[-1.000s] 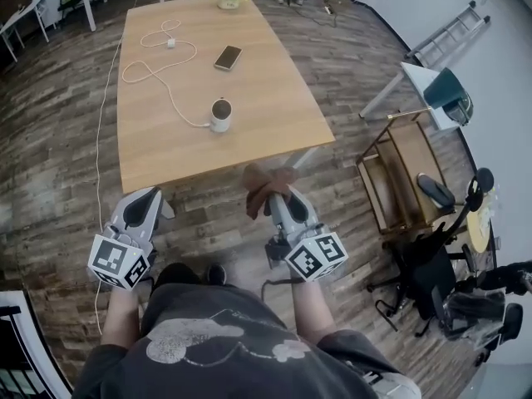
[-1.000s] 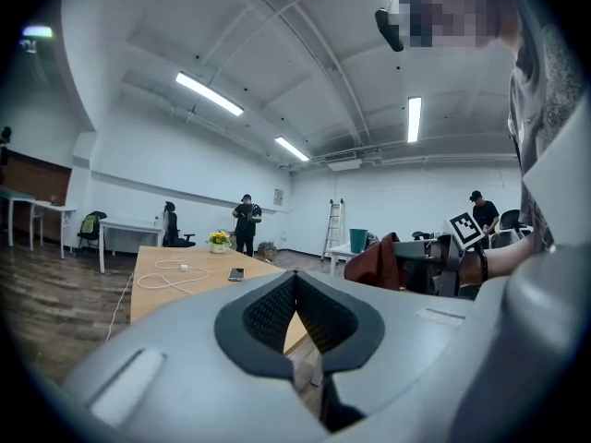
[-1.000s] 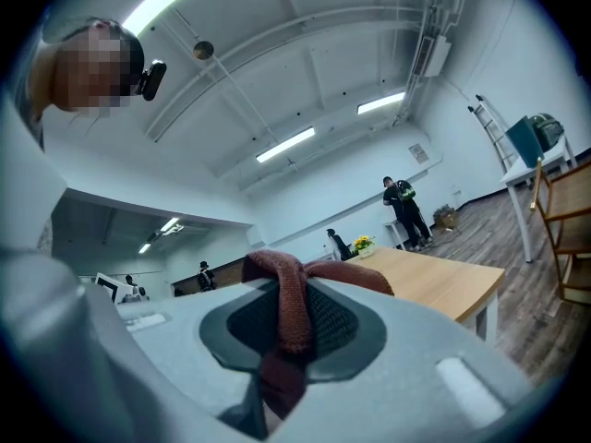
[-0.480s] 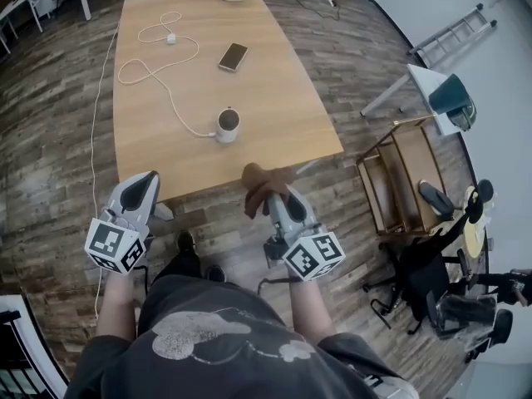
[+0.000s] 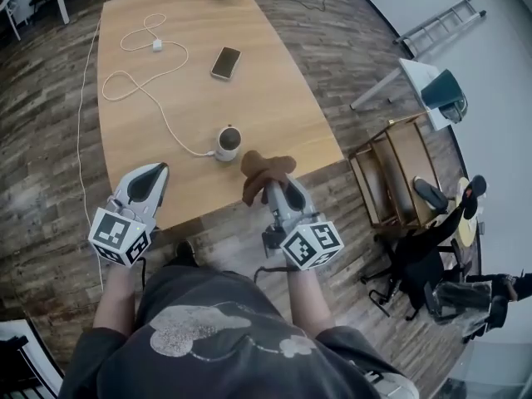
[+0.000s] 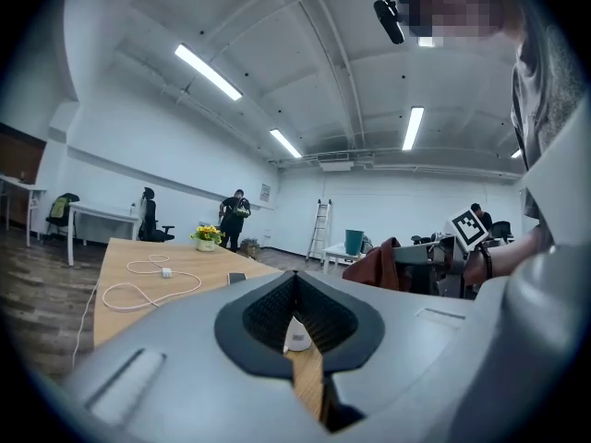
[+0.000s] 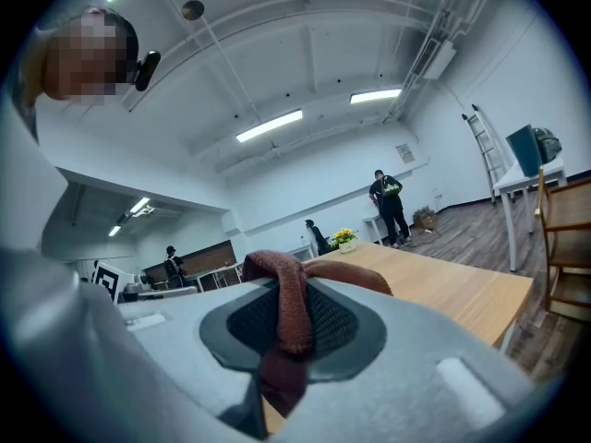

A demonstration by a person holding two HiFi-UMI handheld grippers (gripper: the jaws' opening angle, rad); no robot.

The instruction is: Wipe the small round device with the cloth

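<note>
no word, number or brand can be read; the two white cubes (image 5: 119, 236) (image 5: 312, 245) bear only black square patterns.

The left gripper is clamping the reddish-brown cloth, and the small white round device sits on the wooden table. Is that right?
Not quite: the right gripper, not the left gripper, is clamping the reddish-brown cloth, as the right gripper view shows. The small white round device does sit on the wooden table.

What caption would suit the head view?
Right gripper holds a brown cloth near the small round device on the table; left gripper empty.
</note>
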